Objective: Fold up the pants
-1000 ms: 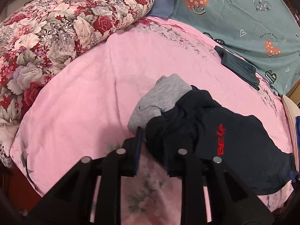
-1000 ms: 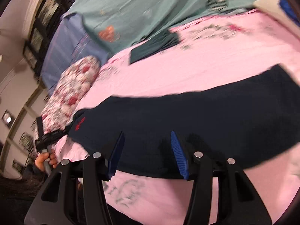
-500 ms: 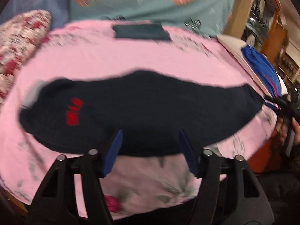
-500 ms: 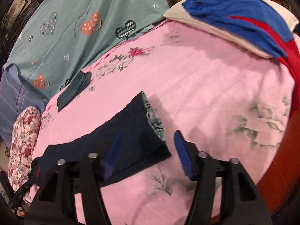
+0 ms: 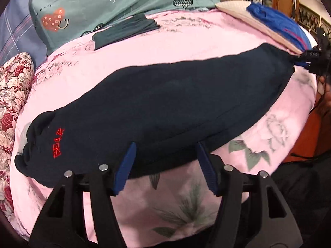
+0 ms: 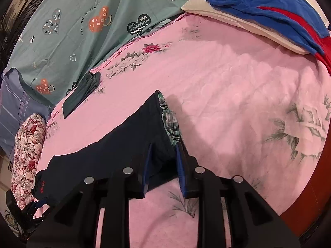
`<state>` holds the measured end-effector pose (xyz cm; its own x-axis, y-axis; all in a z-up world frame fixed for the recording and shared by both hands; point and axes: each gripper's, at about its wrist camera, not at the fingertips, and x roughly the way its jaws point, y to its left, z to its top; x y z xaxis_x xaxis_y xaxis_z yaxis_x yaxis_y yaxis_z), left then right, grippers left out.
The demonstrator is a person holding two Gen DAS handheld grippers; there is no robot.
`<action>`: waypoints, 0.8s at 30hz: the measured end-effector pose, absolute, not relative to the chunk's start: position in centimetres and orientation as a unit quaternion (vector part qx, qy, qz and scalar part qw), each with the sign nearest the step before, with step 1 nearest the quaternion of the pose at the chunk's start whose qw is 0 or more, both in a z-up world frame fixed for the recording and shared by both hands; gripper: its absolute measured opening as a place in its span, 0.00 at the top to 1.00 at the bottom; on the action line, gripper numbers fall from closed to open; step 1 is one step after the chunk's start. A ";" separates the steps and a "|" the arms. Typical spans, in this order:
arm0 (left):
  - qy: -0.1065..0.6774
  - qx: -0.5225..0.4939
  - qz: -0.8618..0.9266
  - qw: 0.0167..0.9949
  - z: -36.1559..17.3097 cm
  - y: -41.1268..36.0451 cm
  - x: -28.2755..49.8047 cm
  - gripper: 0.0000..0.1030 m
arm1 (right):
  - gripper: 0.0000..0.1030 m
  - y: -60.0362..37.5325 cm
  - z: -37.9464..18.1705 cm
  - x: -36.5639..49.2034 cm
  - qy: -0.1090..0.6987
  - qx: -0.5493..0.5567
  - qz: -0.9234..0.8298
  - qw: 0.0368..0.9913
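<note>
1 pants (image 5: 165, 103) lengthwise left-right, waistband right

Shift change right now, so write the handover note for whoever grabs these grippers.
Left gripper: open, holding nothing, at the near long edge of the pants.
Right gripper: jaws narrowed around the cuff end; a firm pinch cannot be confirmed.
Pants: stretched out full length on the pink bedsheet, waist end on the left gripper's side.
Done: laid out straight.
Left: no crosswise fold made yet.
</note>
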<state>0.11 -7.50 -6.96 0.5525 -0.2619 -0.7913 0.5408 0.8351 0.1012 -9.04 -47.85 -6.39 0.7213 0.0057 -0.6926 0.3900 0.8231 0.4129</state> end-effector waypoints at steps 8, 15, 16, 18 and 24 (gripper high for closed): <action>0.414 0.188 -0.235 0.859 -7.4 -8.1 0.3 0.71 | 0.76 -47.7 -6.6 -9.0 0.360 0.274 -0.103 0.886; 0.399 0.203 -0.249 0.859 -7.5 -8.5 -0.2 0.90 | 0.86 -47.4 -5.9 -9.2 0.352 0.272 -0.091 0.891; 0.400 0.196 -0.247 0.861 -7.4 -8.2 0.0 0.92 | 0.87 -47.4 -5.8 -9.2 0.350 0.272 -0.089 0.892; 0.398 0.183 -0.251 0.863 -6.8 -7.8 0.3 0.97 | 0.88 -47.4 -5.4 -9.4 0.340 0.277 -0.083 0.895; 0.394 0.179 -0.264 0.862 -5.1 -6.9 -0.1 0.97 | 0.88 -47.5 -3.9 -10.3 0.329 0.292 -0.065 0.896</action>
